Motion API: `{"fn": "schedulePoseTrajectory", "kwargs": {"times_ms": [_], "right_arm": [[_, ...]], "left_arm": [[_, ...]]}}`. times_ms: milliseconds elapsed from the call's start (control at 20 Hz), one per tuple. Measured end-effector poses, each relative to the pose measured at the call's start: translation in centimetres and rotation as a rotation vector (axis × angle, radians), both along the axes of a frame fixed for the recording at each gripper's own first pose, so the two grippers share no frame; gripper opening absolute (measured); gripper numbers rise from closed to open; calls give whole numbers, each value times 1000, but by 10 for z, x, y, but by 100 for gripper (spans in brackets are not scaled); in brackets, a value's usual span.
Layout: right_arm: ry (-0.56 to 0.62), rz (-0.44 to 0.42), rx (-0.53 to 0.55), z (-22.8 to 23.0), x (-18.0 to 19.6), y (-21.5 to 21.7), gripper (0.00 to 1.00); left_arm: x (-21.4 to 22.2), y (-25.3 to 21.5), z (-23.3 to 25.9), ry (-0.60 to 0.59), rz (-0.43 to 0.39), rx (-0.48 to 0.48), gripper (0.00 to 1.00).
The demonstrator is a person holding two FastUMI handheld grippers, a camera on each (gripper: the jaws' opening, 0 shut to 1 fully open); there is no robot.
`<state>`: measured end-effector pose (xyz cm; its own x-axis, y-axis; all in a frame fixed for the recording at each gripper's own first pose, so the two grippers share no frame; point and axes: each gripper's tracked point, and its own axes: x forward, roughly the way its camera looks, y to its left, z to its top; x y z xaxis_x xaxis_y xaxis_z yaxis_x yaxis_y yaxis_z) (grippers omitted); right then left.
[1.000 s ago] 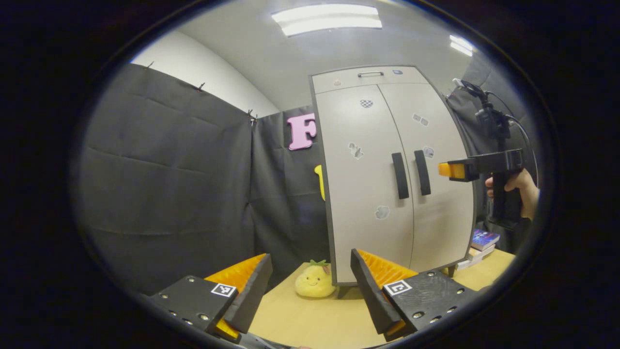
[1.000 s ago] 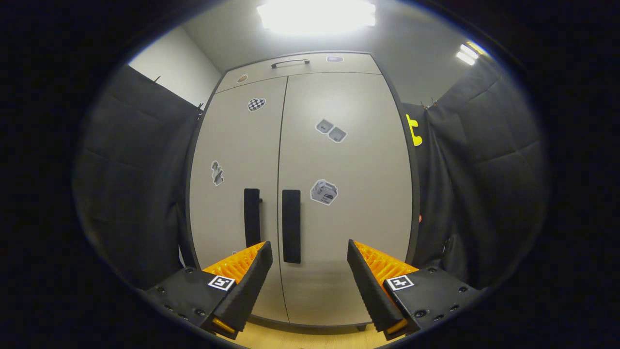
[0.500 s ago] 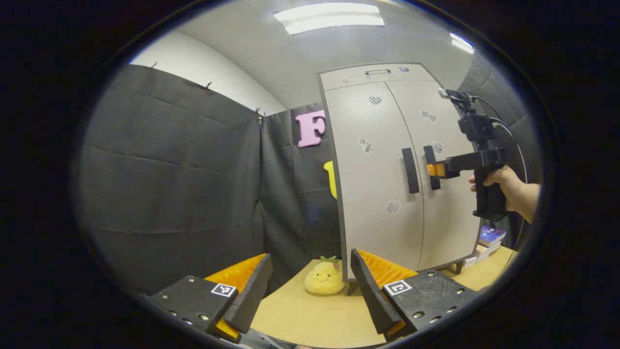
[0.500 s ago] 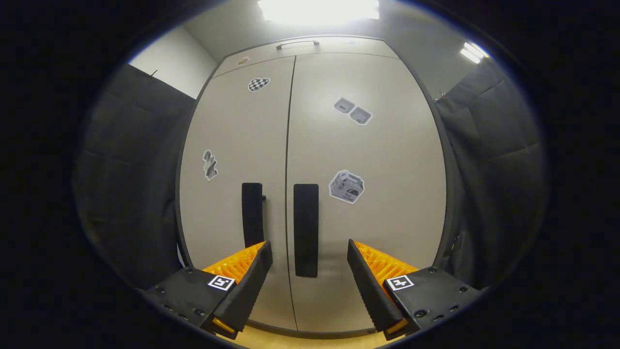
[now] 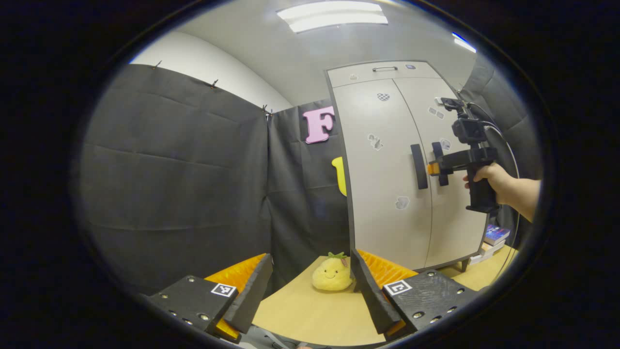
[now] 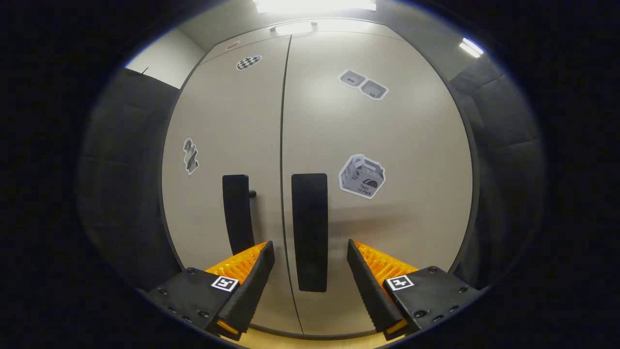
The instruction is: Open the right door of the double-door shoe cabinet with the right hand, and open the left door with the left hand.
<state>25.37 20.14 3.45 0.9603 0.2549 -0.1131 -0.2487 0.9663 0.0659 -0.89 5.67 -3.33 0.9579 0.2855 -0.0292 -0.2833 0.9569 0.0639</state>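
Shoe cabinet (image 6: 387, 145) shut — right claw (image 6: 310, 286) lined up on the right door handle (image 6: 310, 232).

Handle stands between the spread right fingers, which do not pinch it; the left door handle (image 6: 237, 213) is just left of them. Left claw (image 5: 310, 295) is spread too, holding nothing, with the cabinet well ahead and to its right, near a plush toy (image 5: 332, 274). Risk: closing too early or off-centre could slip off the handle or catch the door seam.
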Motion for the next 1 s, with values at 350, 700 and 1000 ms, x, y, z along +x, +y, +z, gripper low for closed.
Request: {"fn": "schedulePoseTrajectory", "kwargs": {"times_ms": [350,700,1000], "right_arm": [[-29,-74,-11,5,11,-7,61],[39,-58,-21,0,9,0,26],[99,-24,-27,-3,1,-1,15]], "left_arm": [[-1,2,-3,5,0,-6,94],[-2,0,1,-3,-14,-4,94],[-3,-2,6,-13,-19,-5,94]]}}
